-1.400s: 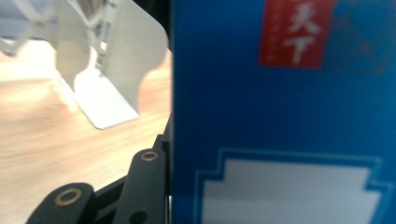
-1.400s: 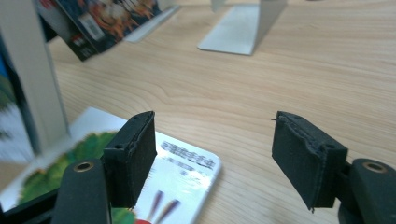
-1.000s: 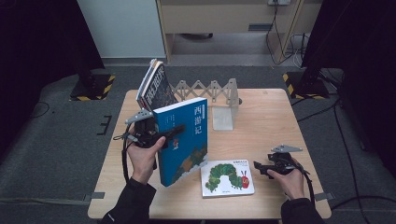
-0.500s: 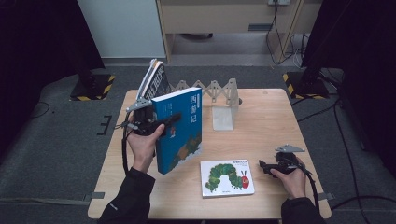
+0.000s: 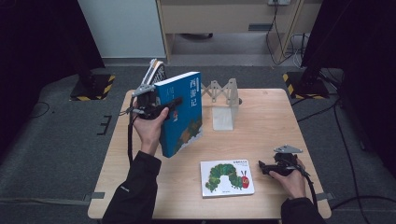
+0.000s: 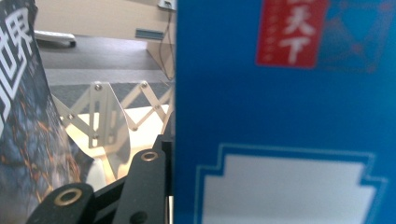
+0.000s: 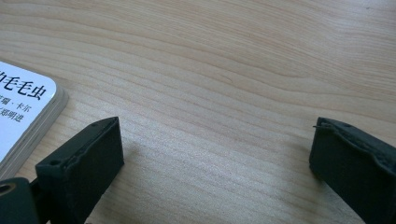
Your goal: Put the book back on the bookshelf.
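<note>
With the left gripper (image 5: 163,108) clamped on the upright blue book (image 5: 183,114) at ten o'clock on the table (image 5: 280,121), keep it vertical toward the accordion book rack (image 5: 223,100), while the right gripper (image 5: 262,167), jaws just opened wide and empty, waits at four o'clock beside the caterpillar picture book (image 5: 227,178).

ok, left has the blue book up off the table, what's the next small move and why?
Probably carry the blue book on toward the folding rack and slot it upright beside the dark book. The left gripper is shut on it, held upright just left of the rack. The right gripper is open on the table near the caterpillar book.
</note>
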`<state>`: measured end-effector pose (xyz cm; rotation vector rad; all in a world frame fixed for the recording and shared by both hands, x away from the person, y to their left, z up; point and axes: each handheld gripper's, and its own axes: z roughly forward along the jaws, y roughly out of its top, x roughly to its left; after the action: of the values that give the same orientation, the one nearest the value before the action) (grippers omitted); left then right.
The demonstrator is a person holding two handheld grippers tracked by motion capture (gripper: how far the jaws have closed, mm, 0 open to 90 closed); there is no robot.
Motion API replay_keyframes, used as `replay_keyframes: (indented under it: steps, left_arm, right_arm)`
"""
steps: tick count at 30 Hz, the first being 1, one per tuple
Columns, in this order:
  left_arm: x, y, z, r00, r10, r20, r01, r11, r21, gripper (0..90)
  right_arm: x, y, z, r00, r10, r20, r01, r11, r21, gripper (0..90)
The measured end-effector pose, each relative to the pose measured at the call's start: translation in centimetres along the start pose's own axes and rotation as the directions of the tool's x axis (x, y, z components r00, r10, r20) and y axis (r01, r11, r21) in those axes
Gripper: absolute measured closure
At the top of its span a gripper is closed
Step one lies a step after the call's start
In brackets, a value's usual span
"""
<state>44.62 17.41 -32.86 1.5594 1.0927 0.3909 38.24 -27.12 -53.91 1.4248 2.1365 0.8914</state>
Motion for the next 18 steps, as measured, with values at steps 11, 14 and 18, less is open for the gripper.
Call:
replay_keyframes:
  steps: [11, 14, 18]
  left_arm:
    - [0.7, 0.6, 3.6, 0.994, 0.035, -0.103, -0.039, 0.9988, -0.03, 60.2]
    - [1.1, 0.4, 4.7, 0.9929, 0.027, -0.116, -0.031, 0.999, -0.031, 60.1]
    - [1.3, 0.3, 6.2, 0.9908, 0.022, -0.134, -0.026, 0.9992, -0.029, 60.2]
  right_arm:
    - [0.0, 0.0, 0.0, 1.0, -0.003, 0.001, 0.003, 1.0, -0.001, 3.0]
    - [0.0, 0.0, 0.0, 1.0, -0.003, 0.001, 0.003, 1.0, -0.001, 3.0]
    - [0.0, 0.0, 0.0, 1.0, -0.003, 0.001, 0.003, 1.0, -0.001, 3.0]
